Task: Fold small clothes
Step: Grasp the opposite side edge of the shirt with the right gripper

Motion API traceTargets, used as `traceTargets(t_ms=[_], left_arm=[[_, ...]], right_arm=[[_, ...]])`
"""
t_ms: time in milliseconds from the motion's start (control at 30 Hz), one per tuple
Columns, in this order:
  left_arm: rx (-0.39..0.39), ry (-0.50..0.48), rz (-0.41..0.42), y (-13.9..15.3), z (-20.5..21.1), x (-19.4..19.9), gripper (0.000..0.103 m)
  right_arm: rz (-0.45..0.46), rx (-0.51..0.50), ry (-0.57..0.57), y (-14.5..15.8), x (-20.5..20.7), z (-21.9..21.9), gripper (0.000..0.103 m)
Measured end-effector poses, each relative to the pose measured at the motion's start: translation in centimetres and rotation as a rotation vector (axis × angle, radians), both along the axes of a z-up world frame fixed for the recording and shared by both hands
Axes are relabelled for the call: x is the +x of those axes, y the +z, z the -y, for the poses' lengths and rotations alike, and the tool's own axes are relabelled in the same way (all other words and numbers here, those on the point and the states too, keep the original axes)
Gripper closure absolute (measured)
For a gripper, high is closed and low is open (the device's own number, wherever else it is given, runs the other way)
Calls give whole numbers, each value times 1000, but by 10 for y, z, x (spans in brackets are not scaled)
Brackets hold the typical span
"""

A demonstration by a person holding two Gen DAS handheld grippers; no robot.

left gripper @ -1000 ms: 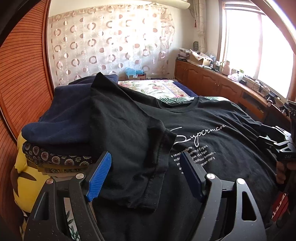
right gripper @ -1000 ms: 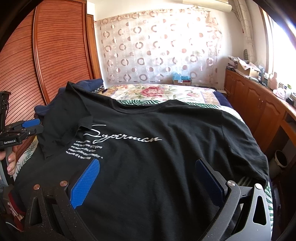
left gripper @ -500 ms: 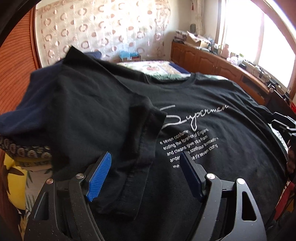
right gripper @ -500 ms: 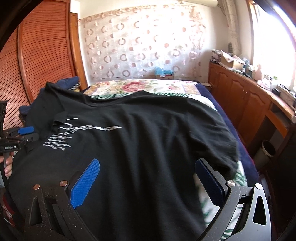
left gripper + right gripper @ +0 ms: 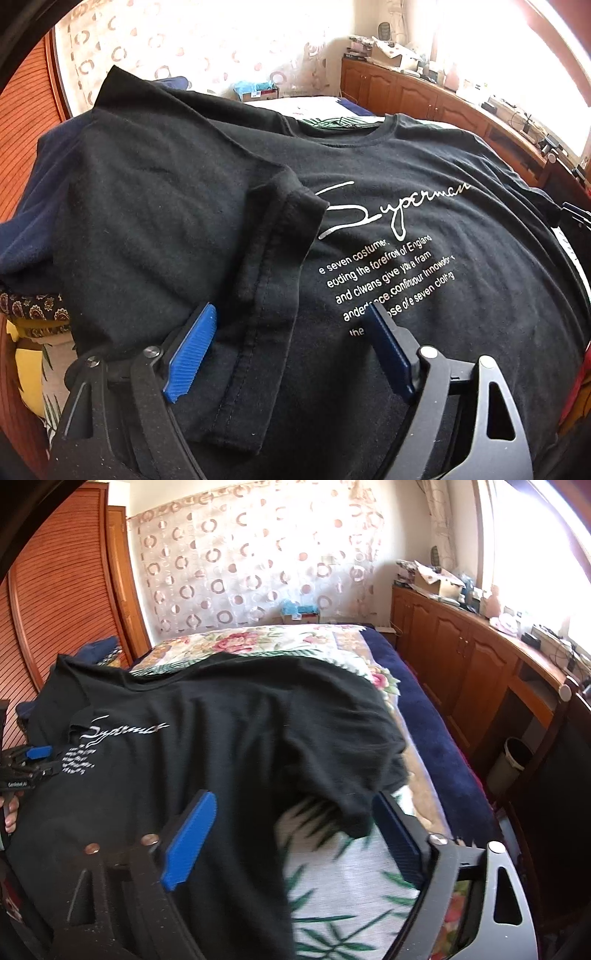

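Left wrist view shows the black T-shirt (image 5: 369, 221) spread print-up across the bed (image 5: 369, 867), its left sleeve (image 5: 266, 295) already folded inward over the chest beside the white "Superman" lettering (image 5: 391, 214). The left gripper (image 5: 291, 350) hovers just above that folded sleeve with its blue fingers (image 5: 190, 354) spread wide, holding nothing. In the right wrist view the right gripper (image 5: 291, 834) also stands open and empty, straddling the shirt's right sleeve (image 5: 354, 805), which hangs loose and rumpled near the edge of the floral bedspread (image 5: 258, 642). Beyond the shirt's left side lies a pile of other clothes, a navy garment (image 5: 29, 206) on top, pressed against the shirt's shoulder. My judgement is that the right sleeve fold comes next. The risk is that a pinch catches only the hem's top layer, so the sleeve drags crooked, or that a pull shifts the whole shirt and undoes the left fold. Bunched cloth near the bed's edge could also slip off.
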State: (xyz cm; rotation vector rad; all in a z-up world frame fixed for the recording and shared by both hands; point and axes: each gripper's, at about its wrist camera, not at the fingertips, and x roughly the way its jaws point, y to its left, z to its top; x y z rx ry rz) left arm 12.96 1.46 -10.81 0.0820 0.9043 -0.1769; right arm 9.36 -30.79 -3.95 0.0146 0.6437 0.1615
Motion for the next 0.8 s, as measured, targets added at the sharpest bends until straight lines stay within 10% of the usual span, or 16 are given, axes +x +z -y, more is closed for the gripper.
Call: traceTargets(t_ms=[800], left_arm=[[5,-8,-2,-1,3,2,14]], right_arm=[[-89,123,-99,7,29,9,40]])
